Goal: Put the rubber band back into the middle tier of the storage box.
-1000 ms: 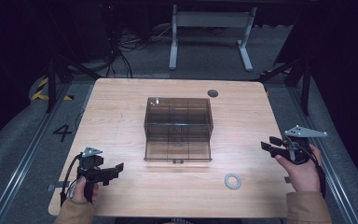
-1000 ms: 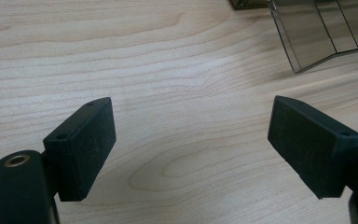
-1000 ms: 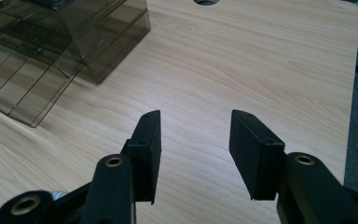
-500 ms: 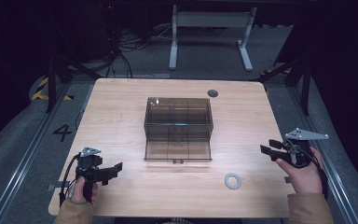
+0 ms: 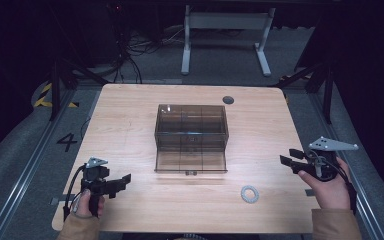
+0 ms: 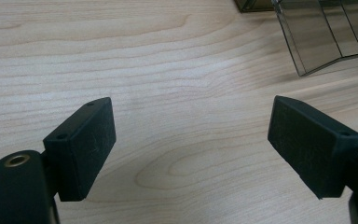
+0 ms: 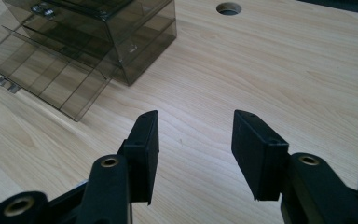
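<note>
1. A smoked clear drawer box [image 5: 191, 131] is seen mid-worktop [image 5: 125, 115], its lowest drawer [image 5: 190, 162] pulled out toward the person.
2. A small white ring [image 5: 249, 194] is noted near the front edge, right of the drawer.
3. Left tool [image 5: 123, 182] is held front-left, jaws spread wide, empty.
4. Right tool [image 5: 289, 158] is held at the right edge, jaws parted, empty.

A smoked clear drawer box [image 5: 191, 131] stands mid-desk [image 5: 130, 115], its bottom drawer [image 5: 190, 162] pulled out toward the near edge and narrowing the bare strip there. Wide open wood runs along the left and right edges, where the left gripper [image 5: 122, 181] and right gripper [image 5: 287, 159] sit with jaws spread, well apart from the box. A small white ring [image 5: 250, 194] lies near the near edge, between the drawer and the right gripper, and a round hole [image 5: 228, 100] marks the far edge.
</note>
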A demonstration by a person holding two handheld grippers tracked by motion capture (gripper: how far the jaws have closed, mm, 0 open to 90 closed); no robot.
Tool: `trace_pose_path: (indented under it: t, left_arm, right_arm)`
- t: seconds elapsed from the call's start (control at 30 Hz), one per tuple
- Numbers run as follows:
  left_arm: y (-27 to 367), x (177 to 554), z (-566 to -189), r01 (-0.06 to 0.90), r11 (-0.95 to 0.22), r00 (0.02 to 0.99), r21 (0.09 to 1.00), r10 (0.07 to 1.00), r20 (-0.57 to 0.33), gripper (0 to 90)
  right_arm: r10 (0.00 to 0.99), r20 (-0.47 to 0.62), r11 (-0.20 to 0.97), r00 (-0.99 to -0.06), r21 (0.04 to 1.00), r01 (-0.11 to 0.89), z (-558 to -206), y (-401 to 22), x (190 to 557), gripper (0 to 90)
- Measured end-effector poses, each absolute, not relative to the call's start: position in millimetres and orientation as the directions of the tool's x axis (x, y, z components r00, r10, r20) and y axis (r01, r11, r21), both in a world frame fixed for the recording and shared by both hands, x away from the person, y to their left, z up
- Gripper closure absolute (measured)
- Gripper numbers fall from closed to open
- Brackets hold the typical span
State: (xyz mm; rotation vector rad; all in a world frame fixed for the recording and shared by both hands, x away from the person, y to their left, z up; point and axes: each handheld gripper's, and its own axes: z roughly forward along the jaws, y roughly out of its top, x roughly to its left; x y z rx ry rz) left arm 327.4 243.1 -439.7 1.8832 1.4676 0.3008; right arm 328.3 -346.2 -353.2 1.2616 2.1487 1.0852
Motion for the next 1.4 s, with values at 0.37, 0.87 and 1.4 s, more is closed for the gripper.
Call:
trace_pose_path:
  t: [0.37,0.87,1.4]
  left_arm:
    - [240.2,328.0,-438.9,0.746,-0.099,0.331,0.658,0.913,-0.238,15.8]
    - [239.3,330.5,-439.2,0.749,-0.105,0.334,0.654,0.913,-0.236,15.8]
    - [240.2,330.8,-439.5,0.751,-0.099,0.331,0.652,0.912,-0.243,15.8]
  right_arm:
    - [0.834,0.020,0.344,-0.551,0.762,0.549,-340.5,-339.2,334.8,52.6]
    - [0.809,-0.006,0.458,-0.587,0.632,0.625,-323.1,-323.8,357.0,53.4]
    - [0.768,-0.046,0.570,-0.638,0.502,0.650,-311.1,-307.1,372.4,62.1]
